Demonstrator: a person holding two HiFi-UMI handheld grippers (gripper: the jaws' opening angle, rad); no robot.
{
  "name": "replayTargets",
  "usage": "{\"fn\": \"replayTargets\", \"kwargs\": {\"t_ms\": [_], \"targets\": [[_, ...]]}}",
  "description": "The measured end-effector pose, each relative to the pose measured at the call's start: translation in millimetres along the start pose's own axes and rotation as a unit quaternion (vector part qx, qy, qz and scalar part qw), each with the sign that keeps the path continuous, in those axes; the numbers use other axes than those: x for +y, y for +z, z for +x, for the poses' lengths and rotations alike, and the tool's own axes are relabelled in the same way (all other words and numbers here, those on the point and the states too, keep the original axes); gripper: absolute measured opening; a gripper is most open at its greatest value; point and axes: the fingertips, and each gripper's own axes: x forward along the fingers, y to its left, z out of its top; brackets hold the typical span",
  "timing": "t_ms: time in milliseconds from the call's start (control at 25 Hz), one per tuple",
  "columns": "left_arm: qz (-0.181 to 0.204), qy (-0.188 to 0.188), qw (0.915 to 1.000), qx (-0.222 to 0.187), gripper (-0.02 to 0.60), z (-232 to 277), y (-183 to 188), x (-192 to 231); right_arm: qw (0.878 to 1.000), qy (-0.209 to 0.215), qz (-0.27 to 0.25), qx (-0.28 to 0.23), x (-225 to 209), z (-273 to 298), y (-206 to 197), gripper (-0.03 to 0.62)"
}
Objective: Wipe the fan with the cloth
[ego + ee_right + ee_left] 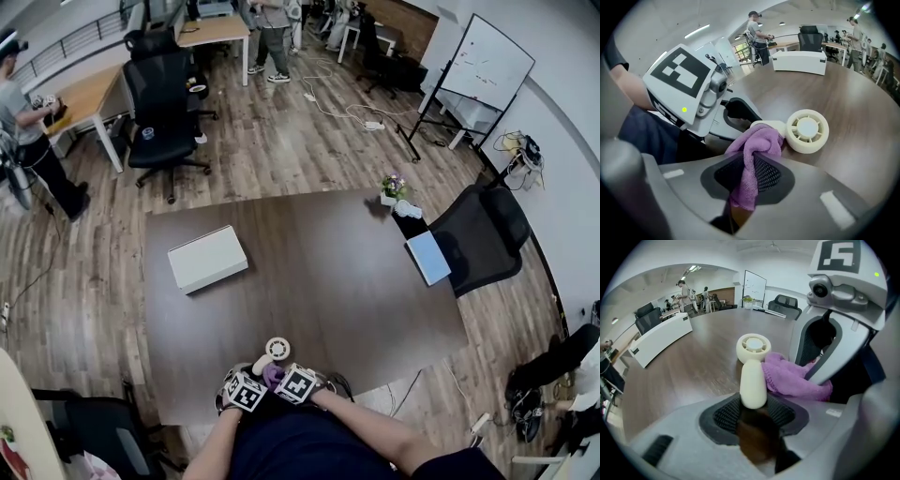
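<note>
Wiping stage | fan (753,363) is clamped by its handle in left gripper (752,414), at table's (319,262) near edge | cloth (754,143) is pinched in right gripper (749,177), laid against fan's neck | risk: fan could be levered loose by hard strokes.

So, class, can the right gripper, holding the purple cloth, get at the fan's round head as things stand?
Probably yes: the cloth in the right gripper touches the fan beside its round head, nothing stands between, and the left gripper grips only the handle.
</note>
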Motion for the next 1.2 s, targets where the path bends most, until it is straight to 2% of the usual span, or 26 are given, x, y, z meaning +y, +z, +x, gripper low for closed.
{"fn": "replayTargets", "kwargs": {"t_ms": [280,440,640,800,880,1040,1120,1200], "targets": [[-0.007,-0.002,1.0000,-0.007,0.172,1,4,1,0.996,-0.044,0.080,-0.011,-41,-16,-22,0.074],[-0.009,-0.005,0.9999,-0.006,0.172,1,5,-2,0.988,-0.080,0.128,-0.029,-66,-29,-30,0.075],[-0.004,-0.001,1.0000,-0.003,0.172,-6,4,3,0.978,-0.129,0.154,-0.047,-87,-38,-29,0.075],[0.004,-0.008,1.0000,-0.003,0.175,-6,0,1,0.965,-0.181,0.173,-0.076,-111,-47,-29,0.075],[0.008,-0.015,0.9998,-0.004,0.190,-4,-3,-4,0.958,-0.204,0.183,-0.084,-121,-54,-30,0.075],[0.016,-0.026,0.9995,-0.001,0.243,-7,-4,-6,0.951,-0.219,0.192,-0.107,-137,-68,-18,0.075],[0.013,-0.037,0.9992,0.003,0.280,-12,-5,-10,0.951,-0.219,0.188,-0.107,-137,-71,-13,0.075],[0.008,-0.041,0.9991,0.001,0.321,-16,-4,-12,0.957,-0.206,0.175,-0.103,-132,-66,-7,0.075]]}}
